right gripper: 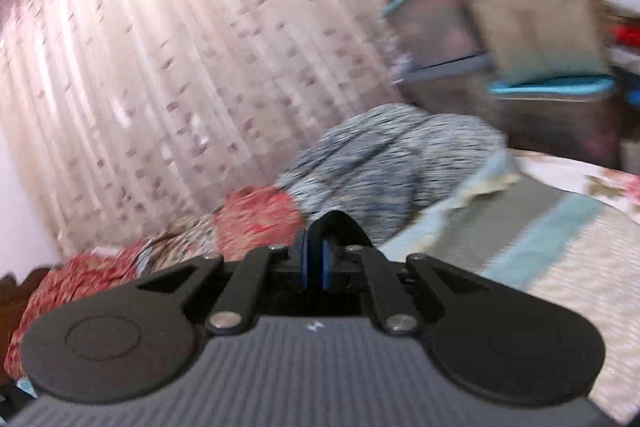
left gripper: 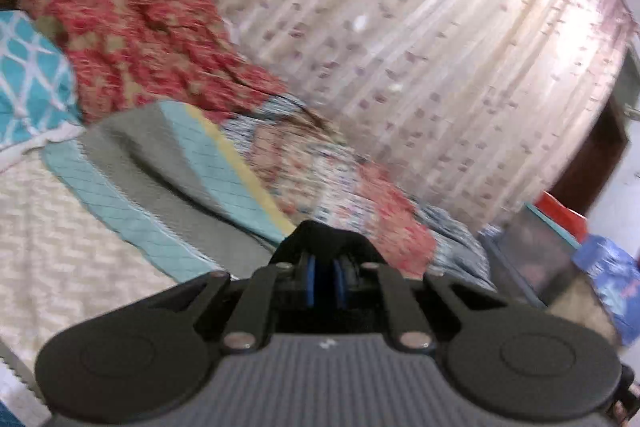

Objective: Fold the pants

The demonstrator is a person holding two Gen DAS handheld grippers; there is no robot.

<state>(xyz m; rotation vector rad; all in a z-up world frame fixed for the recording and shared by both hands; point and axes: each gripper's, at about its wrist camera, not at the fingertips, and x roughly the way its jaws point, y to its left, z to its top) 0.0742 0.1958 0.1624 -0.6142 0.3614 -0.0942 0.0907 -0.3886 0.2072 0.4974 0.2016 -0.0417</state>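
Note:
Both views are motion-blurred. My left gripper (left gripper: 325, 267) is shut, its blue-padded fingers close together, and held above a bed; I see nothing between them. My right gripper (right gripper: 320, 253) is also shut with nothing visible in it. A heap of clothes lies along the far side of the bed: red floral fabric (left gripper: 132, 35), a pale patterned red-and-blue garment (left gripper: 340, 179) and blue-grey speckled cloth (right gripper: 384, 155). I cannot tell which piece is the pants. Both grippers point toward this heap and stand short of it.
The bed has a cream textured cover (left gripper: 48, 227) and a grey, teal and yellow quilt (left gripper: 168, 163). A teal lattice pillow (left gripper: 28, 75) lies at the left. A sheer curtain (left gripper: 440, 47) hangs behind. Boxes and bags (right gripper: 532, 27) are stacked at the right.

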